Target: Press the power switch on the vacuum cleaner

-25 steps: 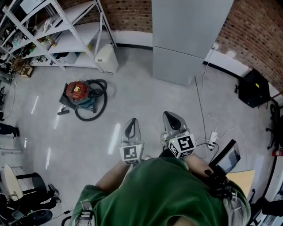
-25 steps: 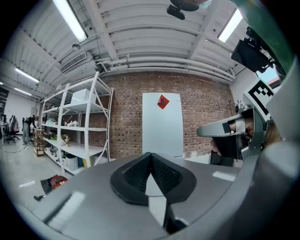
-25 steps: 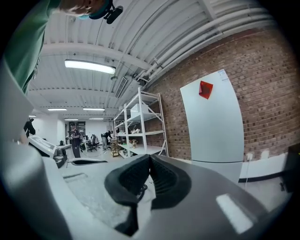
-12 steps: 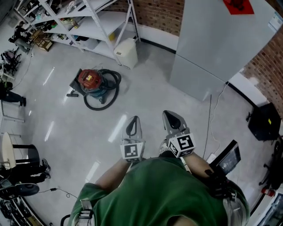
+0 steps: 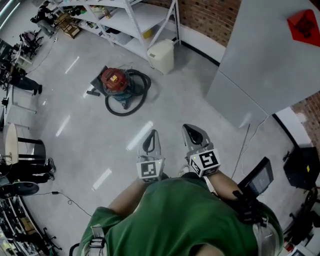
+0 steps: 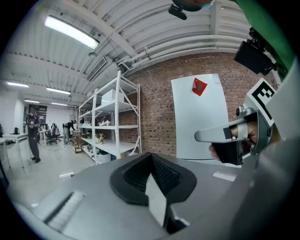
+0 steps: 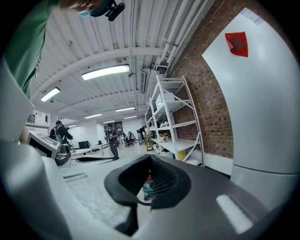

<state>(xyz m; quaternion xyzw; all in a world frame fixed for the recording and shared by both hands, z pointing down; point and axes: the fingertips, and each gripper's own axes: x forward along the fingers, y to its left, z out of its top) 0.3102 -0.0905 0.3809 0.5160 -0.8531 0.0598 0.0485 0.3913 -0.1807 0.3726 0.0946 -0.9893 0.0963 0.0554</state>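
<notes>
Approach step, switch not yet reached; vacuum cleaner [image 5: 116, 82] sits on floor [image 5: 90, 145] far left by shelving [image 5: 131, 14], well apart from grippers; left gripper [image 5: 151, 136] and right gripper [image 5: 190, 131] jaws closed together, empty; next likely: walk over, lower one tip onto switch.

Red-topped vacuum cleaner [image 5: 116, 83] beside shelving

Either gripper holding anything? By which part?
Nothing held. Left gripper and right gripper both show jaws shut and empty; vacuum cleaner sits well ahead, untouched.

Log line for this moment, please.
stage: pre-contact | vacuum cleaner: on floor, well ahead, untouched | left gripper: shut, empty | right gripper: shut, empty | contact: none
</notes>
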